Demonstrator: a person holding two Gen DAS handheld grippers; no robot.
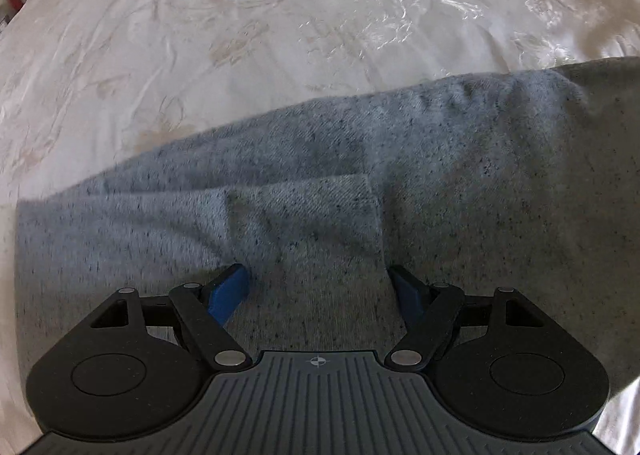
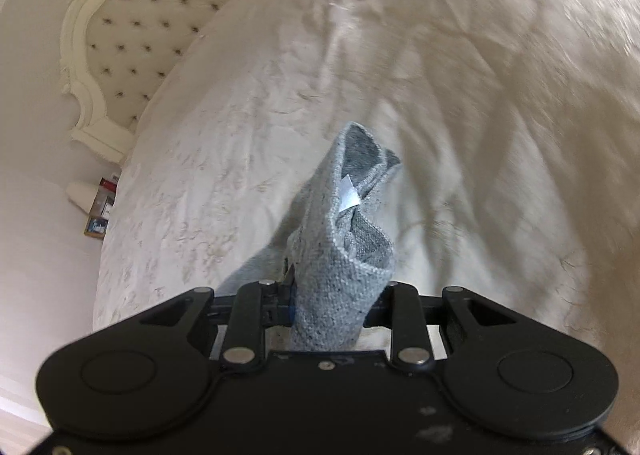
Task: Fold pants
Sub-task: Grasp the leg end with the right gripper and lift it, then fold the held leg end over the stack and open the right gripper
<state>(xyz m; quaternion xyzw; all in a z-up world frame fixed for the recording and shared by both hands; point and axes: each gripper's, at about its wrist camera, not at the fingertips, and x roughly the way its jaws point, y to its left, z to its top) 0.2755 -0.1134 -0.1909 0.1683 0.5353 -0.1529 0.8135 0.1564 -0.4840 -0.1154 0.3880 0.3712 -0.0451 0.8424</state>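
Observation:
Grey speckled pants [image 1: 400, 183] lie across a cream bedspread [image 1: 240, 35]. My left gripper [image 1: 320, 287] hovers close over the cloth with its blue fingers [image 1: 230, 291] spread wide and nothing between them; a folded flap of the pants lies just ahead of it. In the right wrist view my right gripper [image 2: 328, 295] is shut on a bunched end of the pants [image 2: 344, 223], which sticks up past the fingers with a small white tag [image 2: 349, 193] showing. Its fingertips are hidden by the cloth.
A cream tufted headboard [image 2: 132, 35] stands at the upper left of the right wrist view. A small stand with boxes [image 2: 102, 203] sits beside the bed at the left. The bedspread [image 2: 480, 95] spreads out beyond the pants.

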